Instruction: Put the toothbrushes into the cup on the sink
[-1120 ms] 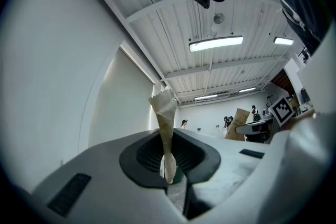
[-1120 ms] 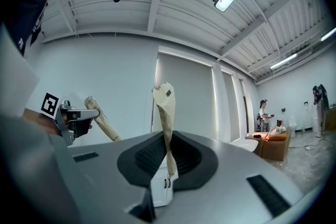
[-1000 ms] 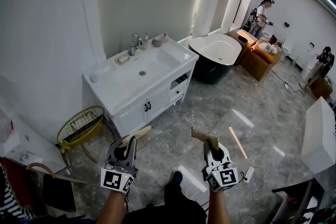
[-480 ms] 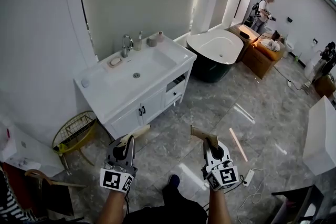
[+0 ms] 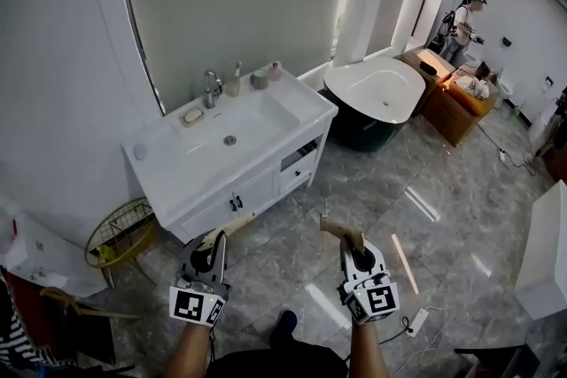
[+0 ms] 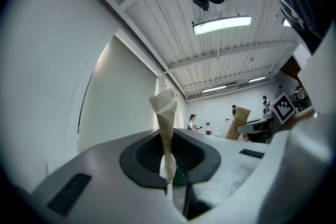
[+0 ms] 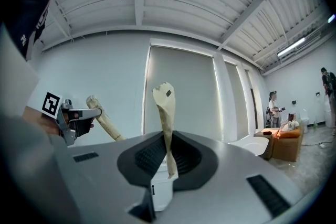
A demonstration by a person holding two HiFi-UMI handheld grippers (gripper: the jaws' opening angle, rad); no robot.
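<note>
Tan paper wrapping covers both toothbrushes, and each is pinched low on its length. The left gripper (image 5: 213, 245) has its jaws pressed together on one wrapped toothbrush (image 5: 234, 227), which sticks out forward past the fingertips. The right gripper (image 5: 355, 249) clamps the other wrapped toothbrush (image 5: 340, 229) the same way. Holding them by the bottom end probably leaves most of each brush free to go into a cup.

The white vanity sink (image 5: 168, 165) stands well ahead of both grippers, across a stretch of grey tiled floor. Beyond its basin, just to the side of the faucet (image 5: 213, 88), sits a small grey vessel that looks like the cup (image 5: 259, 80). It is too small to be sure. Neither brush is anywhere near it, so the approach comes first.
</note>
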